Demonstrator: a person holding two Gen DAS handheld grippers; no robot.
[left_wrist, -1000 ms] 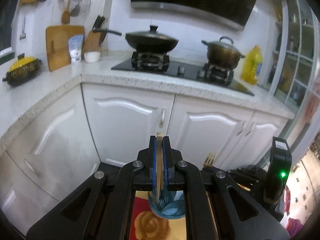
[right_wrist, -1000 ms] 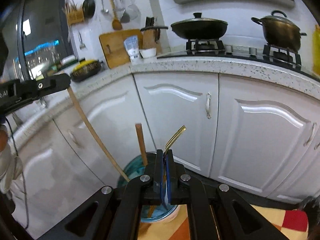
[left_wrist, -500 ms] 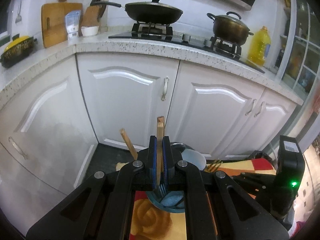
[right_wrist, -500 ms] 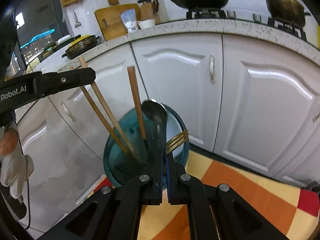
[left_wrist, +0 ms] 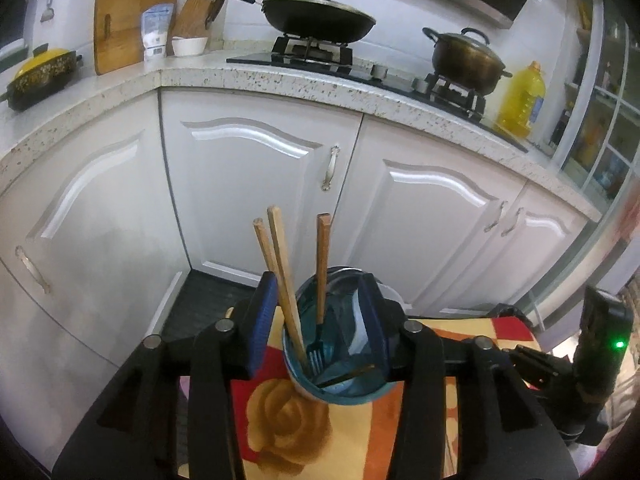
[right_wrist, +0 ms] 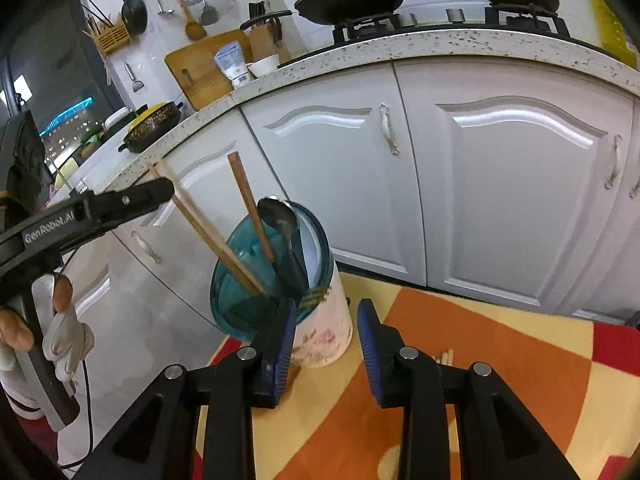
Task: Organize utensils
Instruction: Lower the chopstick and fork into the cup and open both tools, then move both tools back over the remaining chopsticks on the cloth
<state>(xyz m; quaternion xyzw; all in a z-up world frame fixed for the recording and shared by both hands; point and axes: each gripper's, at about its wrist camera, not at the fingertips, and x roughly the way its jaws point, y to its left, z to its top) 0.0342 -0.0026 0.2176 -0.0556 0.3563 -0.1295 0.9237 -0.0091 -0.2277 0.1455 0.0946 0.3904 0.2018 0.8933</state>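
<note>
A cup (left_wrist: 344, 396), teal inside and white with flowers outside (right_wrist: 320, 332), stands on a patterned cloth. Three wooden chopsticks (left_wrist: 280, 272) and a fork (left_wrist: 316, 354) stand in it. The right wrist view also shows a dark spoon (right_wrist: 276, 216) and golden fork tines (right_wrist: 316, 294) in the cup. My left gripper (left_wrist: 318, 280) is over the cup, jaws opening; the chopsticks stand free between its pads. My right gripper (right_wrist: 325, 308) is just in front of the cup, jaws opening, its pads pressing on nothing. A gloved hand (right_wrist: 60, 332) holds the left gripper.
The cloth (right_wrist: 460, 320) is orange, yellow and red, and loose chopstick ends (right_wrist: 444, 356) lie on it. White cabinet doors (left_wrist: 256, 184) stand close behind. The counter above carries a black pan (left_wrist: 316, 12), a bronze pot (left_wrist: 468, 56) and a yellow oil bottle (left_wrist: 520, 100).
Both grippers were shut, the left on a chopstick and the right on the golden fork. They sank toward the cup and opened; those utensils now stand in it.
</note>
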